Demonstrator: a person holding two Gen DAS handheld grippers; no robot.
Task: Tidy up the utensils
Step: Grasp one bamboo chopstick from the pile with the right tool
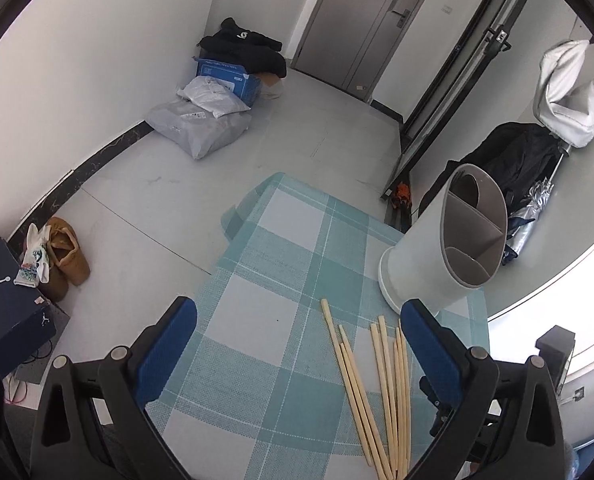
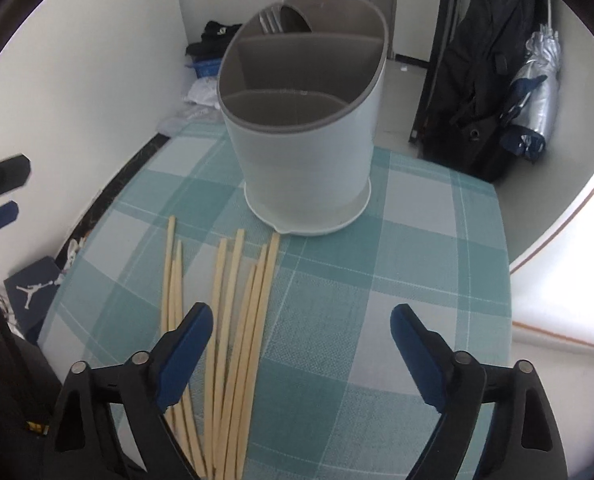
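Your left gripper (image 1: 297,320) is spread wide and holds nothing, hovering above the checked teal table (image 1: 281,264). Your right gripper (image 2: 301,322) is likewise spread and empty. The chopsticks (image 2: 233,320) lie loose on the table at lower centre of the right wrist view, fanned with their tips toward the utensil holder (image 2: 305,152), which stands upright just beyond them at upper centre; one tip nearly touches its base. A fork (image 2: 271,20) shows in its rearmost compartment; the two nearer compartments look empty. In the left wrist view, at the far left edge, a dark blue shoebox (image 1: 5,300) on the floor carries the white Jumpman logo; no other writing is readable.
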